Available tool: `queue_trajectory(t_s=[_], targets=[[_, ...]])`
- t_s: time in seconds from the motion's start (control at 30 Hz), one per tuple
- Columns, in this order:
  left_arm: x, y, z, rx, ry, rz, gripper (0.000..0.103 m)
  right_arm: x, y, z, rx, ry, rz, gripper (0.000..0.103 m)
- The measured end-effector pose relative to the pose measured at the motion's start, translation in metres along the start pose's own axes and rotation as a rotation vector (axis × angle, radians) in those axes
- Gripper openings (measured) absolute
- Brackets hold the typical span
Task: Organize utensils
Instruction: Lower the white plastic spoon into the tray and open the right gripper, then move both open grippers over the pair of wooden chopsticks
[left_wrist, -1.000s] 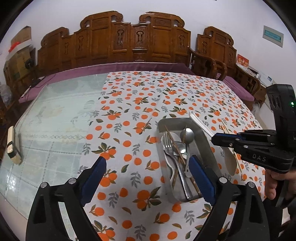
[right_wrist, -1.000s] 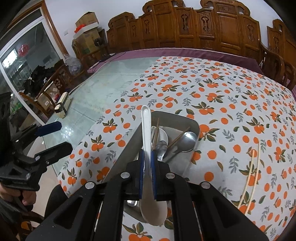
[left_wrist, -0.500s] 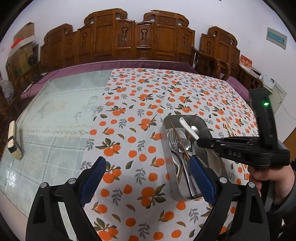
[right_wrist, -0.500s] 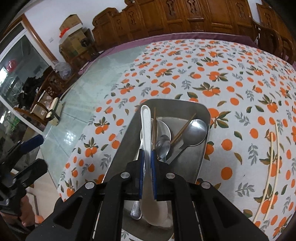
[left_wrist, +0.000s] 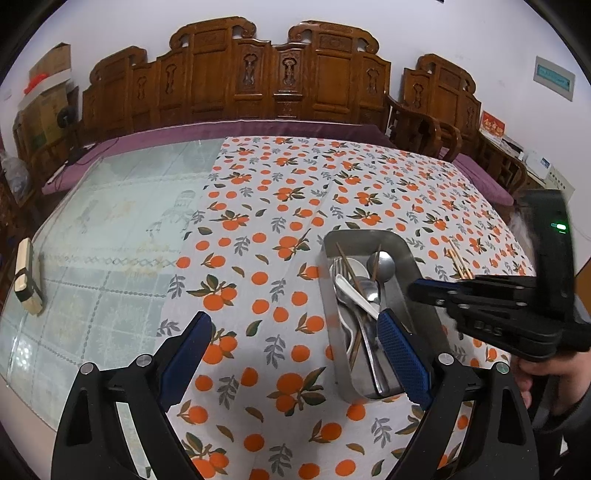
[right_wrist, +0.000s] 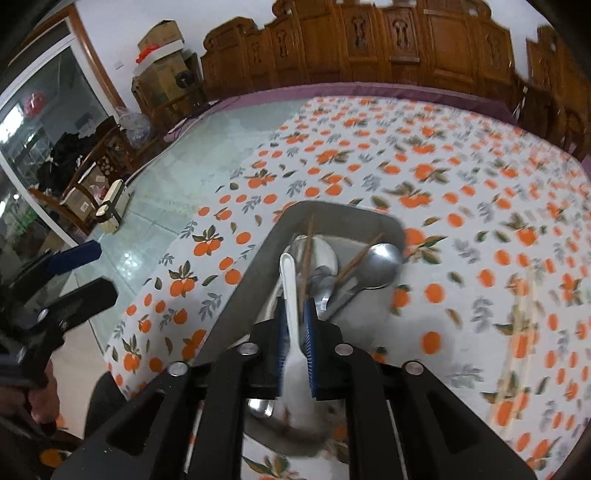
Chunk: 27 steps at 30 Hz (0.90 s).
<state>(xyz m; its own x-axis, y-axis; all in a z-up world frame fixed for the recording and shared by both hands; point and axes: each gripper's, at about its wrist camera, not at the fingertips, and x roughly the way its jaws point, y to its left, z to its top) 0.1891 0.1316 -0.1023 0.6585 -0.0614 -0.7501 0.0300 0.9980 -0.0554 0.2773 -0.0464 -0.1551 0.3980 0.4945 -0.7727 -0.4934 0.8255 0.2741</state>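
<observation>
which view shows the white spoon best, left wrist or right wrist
The left wrist view: the white spoon lies sharp in the metal tray, its handle in full sight. In the right wrist view the right gripper, jaws just opening, flanks the spoon, and its bowl is blurred.

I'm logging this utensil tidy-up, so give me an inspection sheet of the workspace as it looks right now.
Surface: table under an orange-print tablecloth, bare glass top to one side.
Job's things: rectangular metal tray holding steel spoons, a fork and brown chopsticks; white plastic spoon lying over them; pale chopstick pair on the cloth outside the tray.
Clutter: small wooden block on the glass.
Grippers: left tongs open, empty; right tongs just opening, spoon handle between the pads.
Cables: nothing seen.
Surroundings: carved wooden bench, cardboard boxes.
</observation>
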Motion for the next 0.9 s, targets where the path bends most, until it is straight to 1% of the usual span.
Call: queue_trajectory(t_s=[0.03,0.07,0.1,0.2,0.27,0.33,0.37,0.4,0.43,0.57,0.6,0.67,0.8,0.9], targets=[[-0.001,-0.002,0.0,0.001,-0.005,0.001,0.087,-0.009,-0.002,-0.002,-0.011,-0.016,-0.01,0.022],[-0.001,-0.005,0.0,0.002,-0.01,0.001,0.088,-0.015,-0.004,-0.004,-0.017,-0.026,-0.018,0.023],[-0.002,-0.008,0.001,0.004,-0.017,-0.002,0.091,-0.022,-0.006,-0.006,-0.025,-0.037,-0.03,0.023],[-0.005,-0.017,0.002,0.01,-0.044,-0.006,0.092,-0.047,-0.019,-0.014,-0.032,-0.068,-0.063,0.025],[-0.004,-0.024,0.002,0.016,-0.046,-0.005,0.093,-0.06,-0.027,-0.018,-0.028,-0.082,-0.076,0.029],[-0.002,-0.032,0.004,0.023,-0.047,-0.011,0.095,-0.073,-0.035,-0.023,-0.022,-0.098,-0.092,0.037],[-0.001,-0.037,0.004,0.03,-0.048,-0.013,0.095,-0.079,-0.038,-0.026,-0.02,-0.106,-0.102,0.04],[0.0,-0.041,0.004,0.035,-0.048,-0.012,0.095,-0.084,-0.041,-0.028,-0.019,-0.113,-0.113,0.046],[0.001,-0.045,0.004,0.042,-0.048,-0.011,0.095,-0.09,-0.045,-0.032,-0.018,-0.118,-0.127,0.054],[0.008,-0.062,0.005,0.058,-0.032,-0.022,0.095,-0.108,-0.063,-0.047,-0.005,-0.131,-0.186,0.07],[0.011,-0.067,0.005,0.064,-0.023,-0.028,0.095,-0.111,-0.069,-0.052,-0.001,-0.13,-0.203,0.077],[0.017,-0.075,0.004,0.077,-0.008,-0.031,0.095,-0.115,-0.08,-0.06,0.008,-0.13,-0.237,0.082],[0.026,-0.091,0.001,0.088,0.015,-0.075,0.095,-0.115,-0.106,-0.075,0.053,-0.107,-0.272,0.083],[0.037,-0.103,-0.001,0.091,0.049,-0.085,0.095,-0.114,-0.121,-0.082,0.065,-0.092,-0.292,0.083]])
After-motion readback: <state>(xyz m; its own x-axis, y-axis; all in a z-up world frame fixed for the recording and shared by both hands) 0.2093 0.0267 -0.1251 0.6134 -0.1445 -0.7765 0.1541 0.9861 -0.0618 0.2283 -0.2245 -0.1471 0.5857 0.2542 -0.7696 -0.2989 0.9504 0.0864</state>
